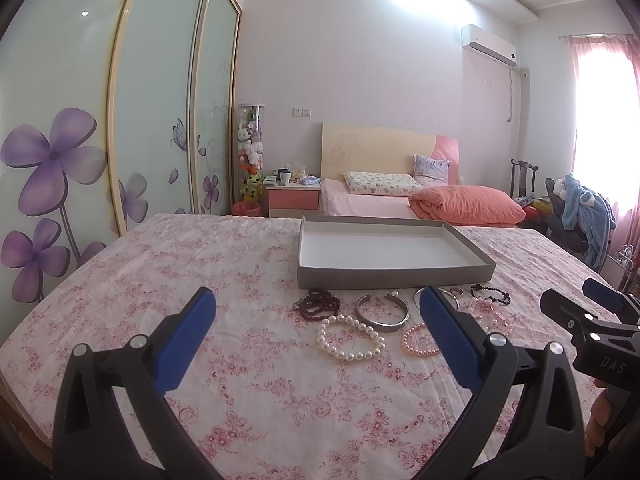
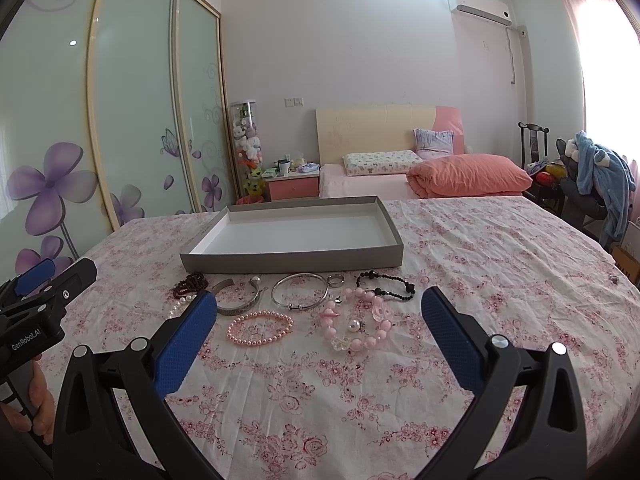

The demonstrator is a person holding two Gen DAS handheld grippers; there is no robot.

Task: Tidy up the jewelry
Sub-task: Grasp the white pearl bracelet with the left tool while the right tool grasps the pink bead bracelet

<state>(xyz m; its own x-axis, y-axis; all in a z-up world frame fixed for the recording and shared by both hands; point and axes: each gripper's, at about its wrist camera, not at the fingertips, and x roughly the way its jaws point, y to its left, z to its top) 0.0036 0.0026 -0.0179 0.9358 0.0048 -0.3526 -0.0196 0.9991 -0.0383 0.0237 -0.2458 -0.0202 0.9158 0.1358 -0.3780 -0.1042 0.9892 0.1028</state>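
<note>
Jewelry laid out in a loose row on the floral bedspread [image 2: 480,264], just in front of the near wall of the grey tray [image 2: 292,260], none of it inside. Left to right from the right wrist view: dark red bead strand [image 2: 188,285], white pearl bracelet [image 1: 350,338], open silver cuff [image 2: 240,298], thin silver bangle [image 2: 300,291], small ring [image 2: 335,279], black bead bracelet [image 2: 388,285]. Nearer the viewer: pink pearl bracelet [image 2: 260,328] and chunky pink bead bracelet [image 2: 356,320], the latter touching the black strand's edge. Tray interior white and bare.

Left gripper [image 1: 318,334] hovers low over the cloth, jaws spread wide, nothing between them; its right finger partly covers the bangle and pink pearls. Right gripper [image 2: 319,330] likewise wide apart and empty, the pink pieces lying between its fingers.

Beyond: second bed with orange duvet [image 2: 468,174], pink nightstand [image 2: 292,188], wardrobe [image 2: 140,100] with purple flowers, chair draped in blue garment [image 2: 604,176]
</note>
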